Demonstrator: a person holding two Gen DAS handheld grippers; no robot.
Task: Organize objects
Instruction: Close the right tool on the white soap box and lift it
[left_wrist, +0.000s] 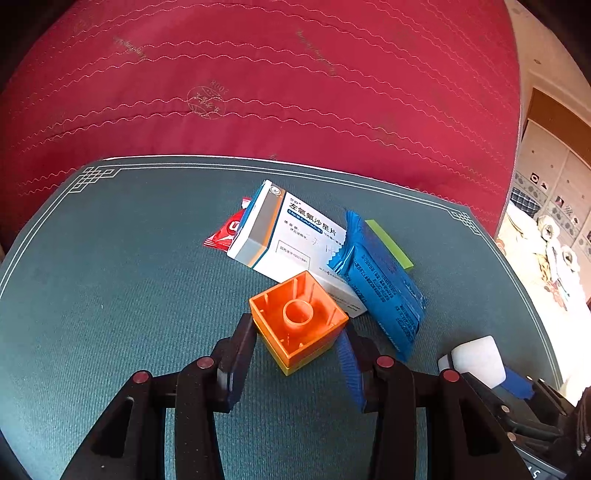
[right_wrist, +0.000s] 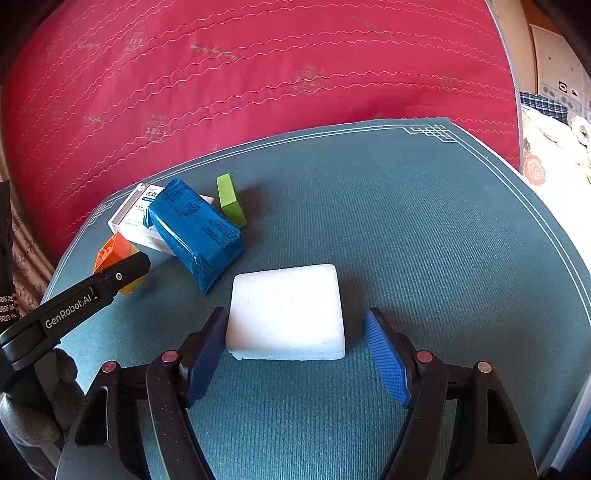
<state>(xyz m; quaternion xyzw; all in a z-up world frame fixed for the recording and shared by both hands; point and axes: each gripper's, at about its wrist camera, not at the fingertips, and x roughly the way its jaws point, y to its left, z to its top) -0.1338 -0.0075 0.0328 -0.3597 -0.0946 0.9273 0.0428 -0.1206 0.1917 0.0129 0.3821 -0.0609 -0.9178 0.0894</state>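
Note:
An orange brick (left_wrist: 299, 325) with a yellow base lies hollow side up on the teal mat (left_wrist: 110, 277). My left gripper (left_wrist: 295, 329) is shut on it, its pads pressing two opposite corners. The right wrist view shows that brick (right_wrist: 110, 254) behind the left gripper's finger (right_wrist: 125, 271). A white foam block (right_wrist: 286, 314) lies flat between the fingers of my right gripper (right_wrist: 295, 319), which is open. Its left pad (right_wrist: 207, 354) is against the block's edge, while the right pad (right_wrist: 386, 362) stands clear of it.
A white medicine box (left_wrist: 291, 236), a blue packet (left_wrist: 384, 288), a green block (left_wrist: 388, 243) and a red sachet (left_wrist: 225, 232) are piled just beyond the brick. A red quilt (left_wrist: 258, 92) lies behind the mat. A gloved hand (right_wrist: 37, 406) shows at lower left.

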